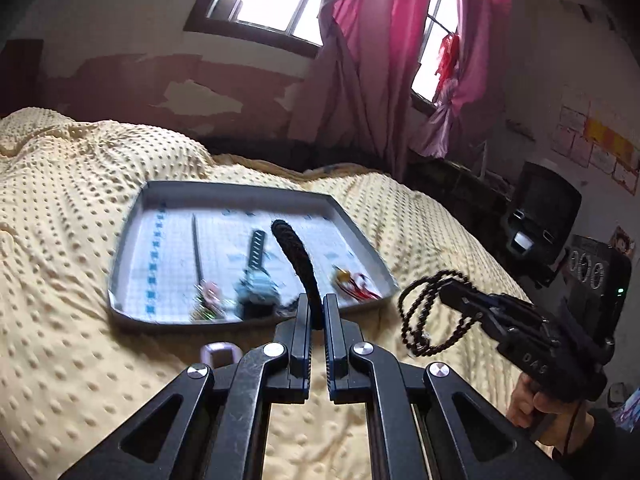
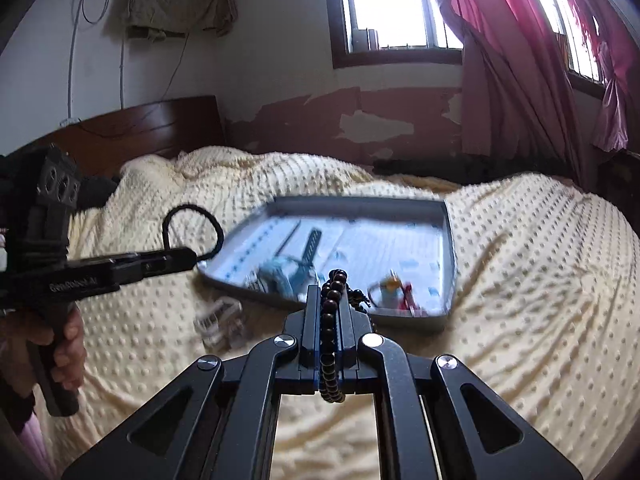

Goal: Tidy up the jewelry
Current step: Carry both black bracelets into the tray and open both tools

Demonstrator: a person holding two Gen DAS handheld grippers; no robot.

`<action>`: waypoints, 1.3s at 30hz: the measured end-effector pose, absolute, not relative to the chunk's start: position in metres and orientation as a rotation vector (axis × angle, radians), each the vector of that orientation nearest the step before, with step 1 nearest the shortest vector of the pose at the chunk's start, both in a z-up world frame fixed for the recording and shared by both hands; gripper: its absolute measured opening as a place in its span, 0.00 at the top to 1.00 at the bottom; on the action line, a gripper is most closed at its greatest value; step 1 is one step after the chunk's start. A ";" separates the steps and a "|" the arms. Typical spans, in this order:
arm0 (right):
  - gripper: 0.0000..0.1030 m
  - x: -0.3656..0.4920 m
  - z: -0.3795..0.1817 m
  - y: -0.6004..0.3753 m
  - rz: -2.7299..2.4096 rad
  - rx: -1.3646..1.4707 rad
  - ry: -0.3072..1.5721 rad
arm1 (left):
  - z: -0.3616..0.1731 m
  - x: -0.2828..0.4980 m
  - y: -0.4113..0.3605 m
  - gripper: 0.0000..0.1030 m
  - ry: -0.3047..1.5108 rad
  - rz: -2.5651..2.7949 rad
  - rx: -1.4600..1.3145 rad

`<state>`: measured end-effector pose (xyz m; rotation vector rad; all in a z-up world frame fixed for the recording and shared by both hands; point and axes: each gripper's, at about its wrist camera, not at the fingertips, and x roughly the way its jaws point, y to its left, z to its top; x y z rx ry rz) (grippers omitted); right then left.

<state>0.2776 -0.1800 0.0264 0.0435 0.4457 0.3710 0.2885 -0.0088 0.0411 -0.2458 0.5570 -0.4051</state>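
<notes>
A grey tray (image 1: 128, 240) lies on the bed, its floor lined with grid-printed paper. In it, blurred, lie a thin stick (image 1: 197, 252) with a pink ornament at its near end, a watch (image 1: 256, 276) with a pale blue face and dark strap, and a small red and yellow trinket (image 1: 354, 280) toward the right corner (too smeared to name more closely).

The left gripper (image 1: 316, 312) has its jaws clamped on a black hair tie (image 1: 294, 256), whose loop stands up over the near edge of the tray; from the right wrist view the loop (image 2: 192, 232) hangs just left of the tray, clear of it. The right gripper (image 2: 330, 308) has its jaws closed on a string of dark beads (image 2: 332, 320), which runs along between the fingers and droops over the tray's near rim. From the left wrist view the beads (image 1: 424, 316) dangle in several loops beside the tray's right corner, above the bedspread.

The bed is covered by a pale yellow dotted bedspread (image 1: 80, 200), rumpled toward the wooden headboard (image 2: 160, 124). Behind it, a wall with peeling paint, barred windows (image 2: 400, 4) and pink curtains (image 1: 380, 60).

A small pink clip (image 1: 220, 354) lies on the bedspread just in front of the tray, partly hidden by the left gripper. A black chair (image 1: 544, 208) stands at the far right. A hand (image 1: 528, 404) holds each gripper's handle.
</notes>
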 end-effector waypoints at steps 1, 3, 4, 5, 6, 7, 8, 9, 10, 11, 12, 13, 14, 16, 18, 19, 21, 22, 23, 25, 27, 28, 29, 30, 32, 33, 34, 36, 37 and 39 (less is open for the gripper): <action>0.95 0.282 0.031 -0.176 0.375 0.043 0.432 | 0.042 0.295 -0.002 0.95 0.553 -0.390 -0.253; 0.95 0.295 0.040 -0.164 0.379 0.035 0.409 | 0.041 0.309 0.010 0.95 0.549 -0.359 -0.264; 0.95 0.303 0.042 -0.157 0.379 0.032 0.401 | 0.038 0.314 0.015 0.95 0.546 -0.345 -0.260; 0.95 0.310 0.043 -0.152 0.379 0.032 0.398 | 0.037 0.319 0.017 0.95 0.542 -0.334 -0.252; 0.95 0.321 0.042 -0.146 0.376 0.032 0.400 | 0.035 0.325 0.020 0.95 0.541 -0.327 -0.244; 0.95 0.331 0.040 -0.140 0.373 0.030 0.407 | 0.031 0.331 0.022 0.95 0.543 -0.321 -0.239; 0.95 0.337 0.037 -0.135 0.366 0.025 0.413 | 0.025 0.337 0.024 0.95 0.554 -0.317 -0.241; 0.95 0.346 0.032 -0.130 0.360 0.021 0.426 | 0.020 0.341 0.025 0.95 0.566 -0.316 -0.249; 0.95 0.360 0.020 -0.124 0.350 0.018 0.460 | 0.012 0.347 0.029 0.95 0.586 -0.315 -0.267; 0.95 0.364 0.015 -0.122 0.340 0.006 0.467 | 0.006 0.351 0.030 0.95 0.602 -0.310 -0.283; 0.95 0.367 0.008 -0.119 0.322 -0.013 0.476 | 0.000 0.353 0.031 0.95 0.611 -0.304 -0.292; 0.95 0.371 0.002 -0.119 0.315 -0.017 0.486 | -0.004 0.356 0.032 0.95 0.620 -0.298 -0.301; 0.95 0.373 -0.003 -0.120 0.316 -0.013 0.498 | -0.008 0.359 0.032 0.95 0.627 -0.299 -0.308; 0.95 0.378 -0.009 -0.122 0.305 -0.014 0.513 | -0.014 0.363 0.030 0.95 0.644 -0.301 -0.310; 0.95 0.383 -0.015 -0.123 0.304 -0.006 0.537 | -0.020 0.366 0.029 0.95 0.665 -0.292 -0.303; 0.95 0.385 -0.017 -0.123 0.303 0.000 0.549 | -0.023 0.368 0.029 0.95 0.677 -0.289 -0.306; 0.95 0.390 -0.021 -0.123 0.297 0.006 0.578 | -0.028 0.372 0.032 0.94 0.703 -0.279 -0.320; 0.95 0.392 -0.024 -0.123 0.295 0.008 0.592 | -0.029 0.373 0.032 0.94 0.709 -0.281 -0.326; 0.95 0.394 -0.026 -0.123 0.299 0.013 0.606 | -0.030 0.373 0.033 0.94 0.712 -0.281 -0.332; 0.95 0.396 -0.029 -0.125 0.292 0.020 0.620 | -0.030 0.373 0.032 0.94 0.723 -0.275 -0.325; 0.94 0.397 -0.031 -0.125 0.289 0.028 0.640 | -0.029 0.374 0.030 0.94 0.731 -0.276 -0.309; 0.94 0.397 -0.031 -0.127 0.284 0.031 0.652 | -0.029 0.374 0.029 0.94 0.733 -0.267 -0.301; 0.94 0.397 -0.031 -0.128 0.279 0.035 0.663 | -0.029 0.374 0.028 0.94 0.739 -0.258 -0.293; 0.93 0.397 -0.031 -0.129 0.275 0.038 0.669 | -0.029 0.375 0.028 0.94 0.748 -0.247 -0.287; 0.88 0.394 -0.029 -0.135 0.269 0.051 0.668 | -0.030 0.376 0.028 0.91 0.765 -0.225 -0.281; 0.81 0.392 -0.027 -0.138 0.265 0.058 0.665 | -0.030 0.375 0.028 0.86 0.772 -0.210 -0.275; 0.73 0.390 -0.026 -0.140 0.262 0.066 0.660 | -0.030 0.375 0.028 0.81 0.774 -0.196 -0.271; 0.65 0.384 -0.021 -0.146 0.258 0.088 0.643 | -0.026 0.371 0.029 0.61 0.766 -0.176 -0.276; 0.65 0.381 -0.018 -0.150 0.257 0.095 0.635 | -0.023 0.367 0.029 0.56 0.755 -0.170 -0.283; 0.63 0.371 -0.011 -0.156 0.247 0.100 0.606 | -0.016 0.359 0.030 0.33 0.726 -0.151 -0.296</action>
